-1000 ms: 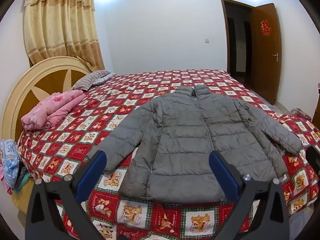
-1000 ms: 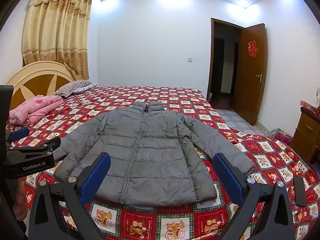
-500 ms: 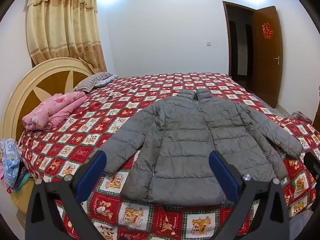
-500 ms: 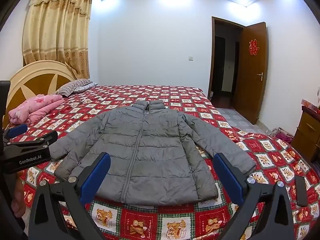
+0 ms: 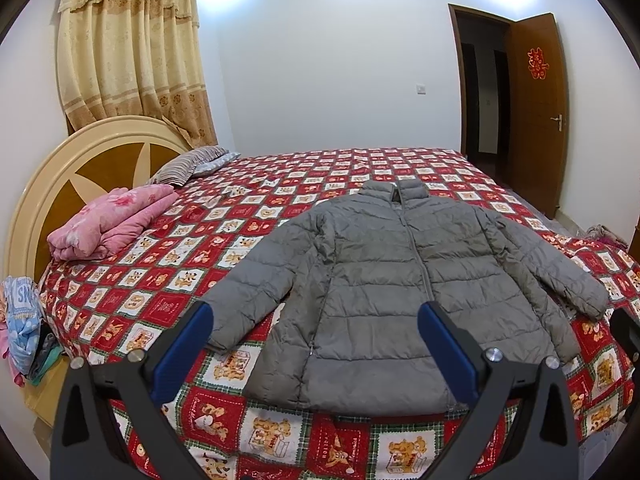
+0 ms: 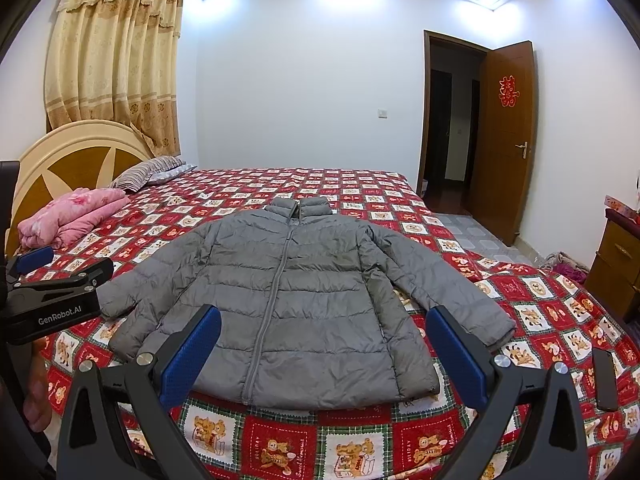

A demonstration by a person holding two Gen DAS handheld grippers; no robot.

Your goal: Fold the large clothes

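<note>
A grey puffer jacket [image 5: 384,280] lies flat on the bed, front up and zipped, collar toward the far side, both sleeves spread out and down. It also shows in the right wrist view [image 6: 288,296]. My left gripper [image 5: 316,320] is open and empty, held above the jacket's hem near the bed's front edge. My right gripper [image 6: 324,324] is open and empty, also above the hem. The left gripper's body [image 6: 52,304] shows at the left edge of the right wrist view, beside the left sleeve cuff.
The bed has a red patterned quilt [image 5: 280,200]. A folded pink blanket [image 5: 108,224] and a striped pillow [image 5: 188,164] lie by the headboard [image 5: 80,160]. A dark flat object [image 6: 604,380] lies on the quilt at the right. An open door [image 6: 504,140] and a wooden cabinet [image 6: 616,264] stand at the right.
Both cameras have shifted slightly, so the jacket sits a little lower and nearer in view. The jacket has not moved and both grippers stay open.
</note>
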